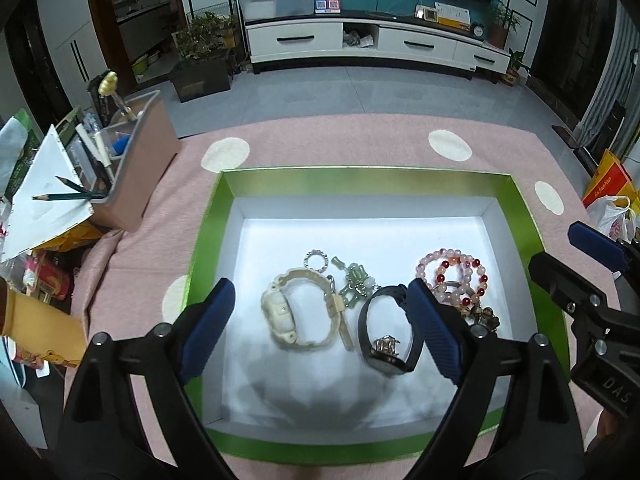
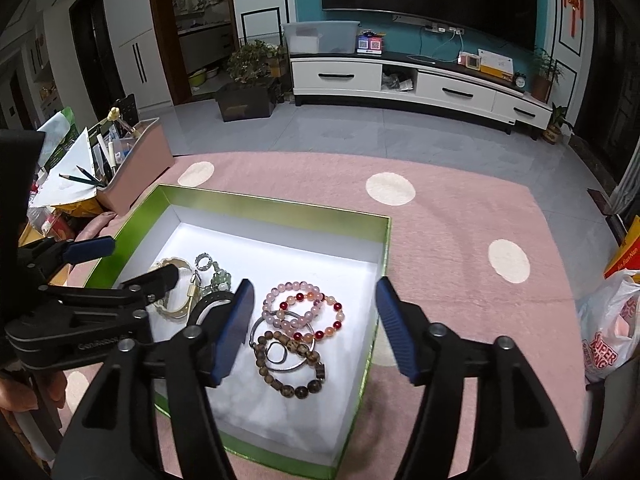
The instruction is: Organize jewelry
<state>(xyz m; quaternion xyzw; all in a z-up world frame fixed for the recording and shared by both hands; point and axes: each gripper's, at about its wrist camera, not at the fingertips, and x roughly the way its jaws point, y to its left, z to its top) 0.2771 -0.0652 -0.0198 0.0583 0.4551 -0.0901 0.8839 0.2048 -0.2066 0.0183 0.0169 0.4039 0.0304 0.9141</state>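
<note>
A green box [image 1: 208, 216] with a white inside holds the jewelry. In it lie a cream watch [image 1: 280, 314], a black watch [image 1: 386, 354], a green jade charm [image 1: 356, 284], a small silver ring [image 1: 316, 260] and pink and red bead bracelets [image 1: 452, 272]. The right wrist view shows the box [image 2: 384, 240], the pink bracelets [image 2: 304, 310], a brown bead bracelet [image 2: 296, 364] and a metal bangle [image 2: 280, 354]. My left gripper [image 1: 320, 328] is open and empty above the watches. My right gripper [image 2: 316, 328] is open and empty above the bracelets.
The box sits on a pink cloth with white dots [image 2: 460, 240]. A pink organiser with pencils and pens [image 1: 132, 168] stands to the left, beside papers and clutter. A plastic bag [image 2: 612, 324] lies at the right. A TV cabinet [image 2: 400, 80] stands across the floor.
</note>
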